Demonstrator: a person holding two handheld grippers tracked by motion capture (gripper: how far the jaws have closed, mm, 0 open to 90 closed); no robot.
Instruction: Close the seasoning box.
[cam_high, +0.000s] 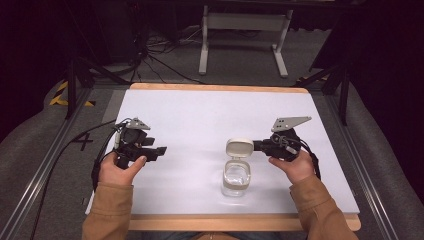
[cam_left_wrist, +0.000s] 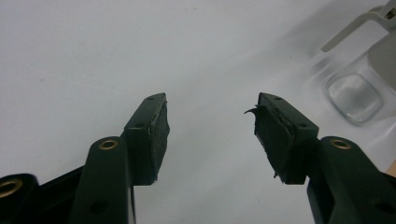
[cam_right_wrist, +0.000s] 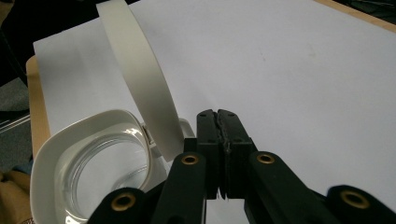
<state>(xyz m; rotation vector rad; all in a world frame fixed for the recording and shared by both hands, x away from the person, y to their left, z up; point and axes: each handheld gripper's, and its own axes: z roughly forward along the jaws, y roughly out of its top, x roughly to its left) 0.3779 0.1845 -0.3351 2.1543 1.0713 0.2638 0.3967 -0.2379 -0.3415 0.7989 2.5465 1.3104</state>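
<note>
A: Where's the clear jar (cam_high: 236, 180)?
B: Near the front edge of the white tabletop (cam_high: 200, 120), its cream lid (cam_high: 239, 148) flipped up.
A: And the tongs?
B: Right tongs (cam_high: 256, 145) clenched empty beside the lid; left tongs (cam_left_wrist: 210, 121) released, well apart

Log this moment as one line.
left claw: open, empty | right claw: shut, beside raised lid | jar: open, upright | table

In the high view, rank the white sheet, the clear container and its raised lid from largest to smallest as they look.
1. White sheet, by far the largest.
2. Clear container.
3. Raised lid, slightly smaller; it stands tilted, so it may look smaller than it is.
</note>
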